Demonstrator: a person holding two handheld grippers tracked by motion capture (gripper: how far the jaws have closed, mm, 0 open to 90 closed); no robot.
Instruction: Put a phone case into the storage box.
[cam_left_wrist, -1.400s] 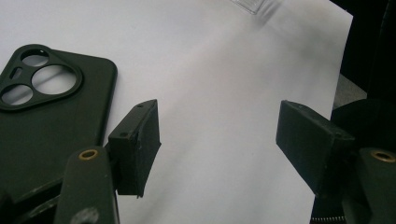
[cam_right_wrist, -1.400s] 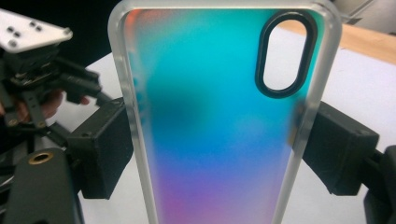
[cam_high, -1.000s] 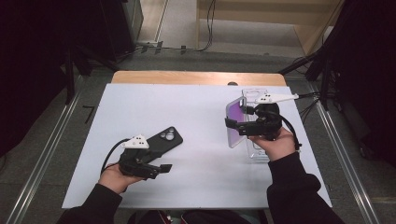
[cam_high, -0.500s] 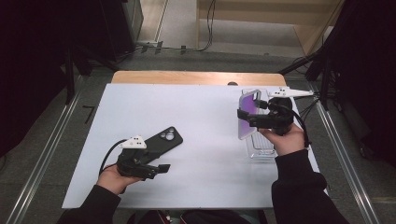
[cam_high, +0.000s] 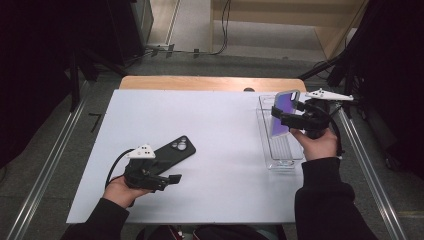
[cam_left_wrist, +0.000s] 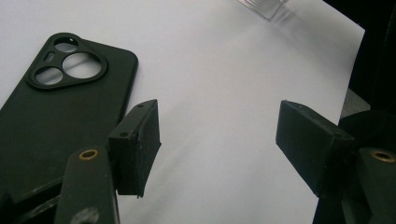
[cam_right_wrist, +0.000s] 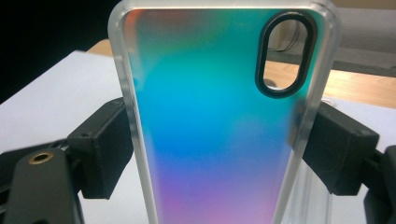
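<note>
Right hand-held gripper (cam_high: 284, 116): clamps the iridescent phone case (cam_right_wrist: 219, 121) upright, above the clear tray (cam_high: 272, 155) at the tabletop's (cam_high: 220, 125) right edge.
Left hand-held gripper (cam_high: 167, 181): jaws wide, nothing between them, beside the black phone case (cam_left_wrist: 51, 107) near the front-left corner.

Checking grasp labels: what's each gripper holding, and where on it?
Right gripper is shut on the iridescent case, clamped across its two long edges, below the camera cutout. Left gripper is open, holding nothing; the black phone lies beside it.

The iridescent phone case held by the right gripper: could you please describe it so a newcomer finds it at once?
At the white table's right edge lies a clear plastic tray. Above it, the right gripper clamps the iridescent case upright. Unlike the flat black phone case, it shimmers blue-purple with clear edges.
</note>
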